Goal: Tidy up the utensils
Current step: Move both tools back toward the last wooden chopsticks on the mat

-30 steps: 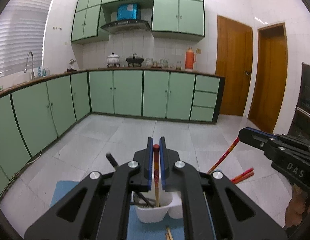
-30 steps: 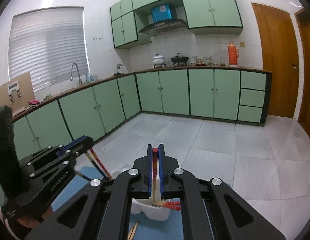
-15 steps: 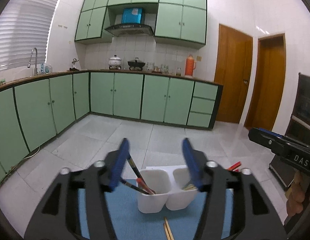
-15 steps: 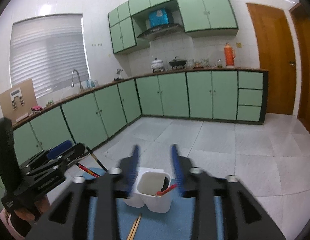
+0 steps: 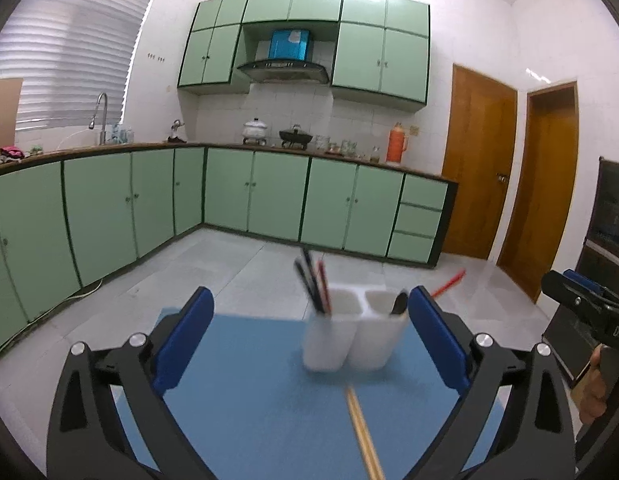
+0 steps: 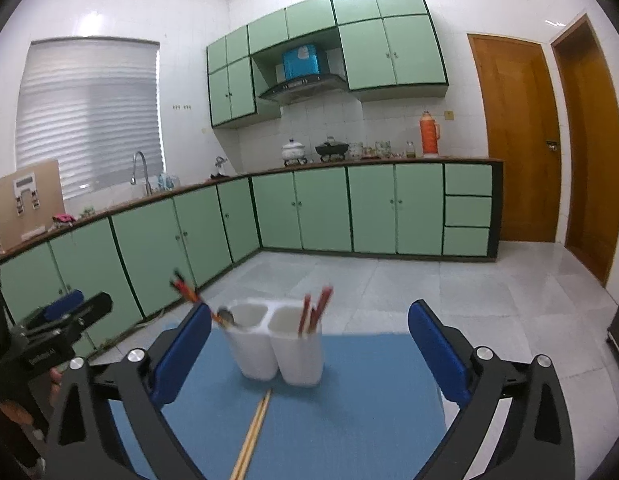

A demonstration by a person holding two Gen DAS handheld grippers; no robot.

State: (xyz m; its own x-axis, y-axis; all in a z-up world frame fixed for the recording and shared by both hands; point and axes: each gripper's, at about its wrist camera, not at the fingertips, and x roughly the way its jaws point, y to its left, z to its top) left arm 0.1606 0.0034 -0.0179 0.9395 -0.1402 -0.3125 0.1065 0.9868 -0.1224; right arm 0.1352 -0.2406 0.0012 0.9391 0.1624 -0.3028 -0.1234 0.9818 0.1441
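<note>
White 2-cell holder w/ chopsticks, both grippers spread wide, empty.

I'm looking into a home kitchen. Green cabinets line two walls under a wooden worktop, with a range hood, sink tap, pots and an orange thermos.

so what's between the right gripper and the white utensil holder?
Only a pair of wooden chopsticks lying on the blue mat, between the open right gripper and the white utensil holder. Clearest in the right wrist view.
</note>
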